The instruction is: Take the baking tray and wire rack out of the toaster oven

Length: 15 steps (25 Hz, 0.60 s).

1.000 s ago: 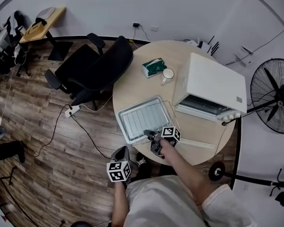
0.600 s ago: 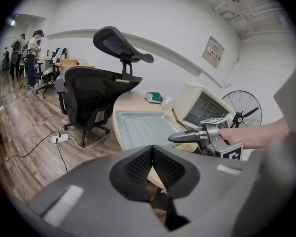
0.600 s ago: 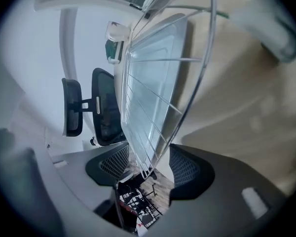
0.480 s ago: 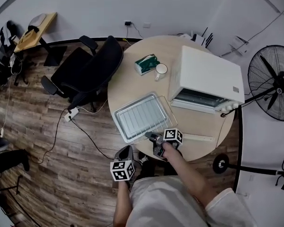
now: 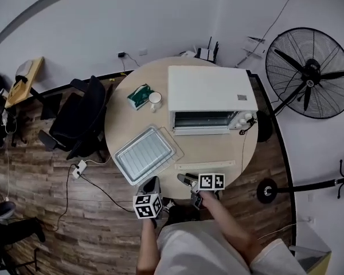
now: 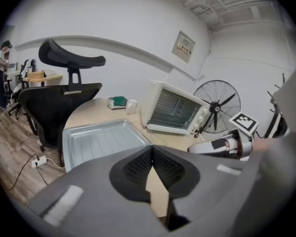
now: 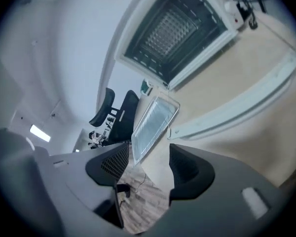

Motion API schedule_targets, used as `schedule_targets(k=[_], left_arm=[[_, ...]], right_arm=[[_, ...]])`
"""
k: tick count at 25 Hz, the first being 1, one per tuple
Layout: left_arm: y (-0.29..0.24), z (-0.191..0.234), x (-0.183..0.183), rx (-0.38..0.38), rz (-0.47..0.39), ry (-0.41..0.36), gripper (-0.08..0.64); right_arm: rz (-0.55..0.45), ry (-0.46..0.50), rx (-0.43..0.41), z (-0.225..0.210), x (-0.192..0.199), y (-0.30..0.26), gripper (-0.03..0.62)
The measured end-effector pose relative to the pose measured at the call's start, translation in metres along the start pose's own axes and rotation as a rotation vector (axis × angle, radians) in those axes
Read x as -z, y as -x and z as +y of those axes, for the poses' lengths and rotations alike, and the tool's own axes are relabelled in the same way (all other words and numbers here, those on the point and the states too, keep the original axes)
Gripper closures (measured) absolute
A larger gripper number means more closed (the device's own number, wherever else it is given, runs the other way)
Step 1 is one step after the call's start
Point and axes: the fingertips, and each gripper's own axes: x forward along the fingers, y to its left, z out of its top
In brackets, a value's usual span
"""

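Tray lies on the table. Your left gripper is closed; your right gripper is open, holding nothing.

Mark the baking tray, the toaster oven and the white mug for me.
baking tray (image 5: 144,153): head view, middle of its bare ribbed floor.
toaster oven (image 5: 209,87): head view, centre of its white top panel.
white mug (image 5: 155,100): head view, on its open top.
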Motion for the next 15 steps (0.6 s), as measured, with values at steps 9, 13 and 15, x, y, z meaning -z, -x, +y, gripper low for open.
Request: schedule_targets(k=[9,13,15], left_arm=[[0.015,-0.093,0.012,0.033,-0.012,-0.121,0.504],[0.033,-0.1,0.023,-0.027,-0.036,-0.116,0.505],[0.04,-0.101,0.029,-0.062,-0.055,-0.116,0.505]], right_arm=[[-0.301,0.461,0.181,-0.004,-0.021,0.111,0.36],[-0.366,0.553,0.233,-0.002,-0.016,0.139,0.36],[-0.388,0.566,0.223,0.0,-0.01,0.149,0.362]])
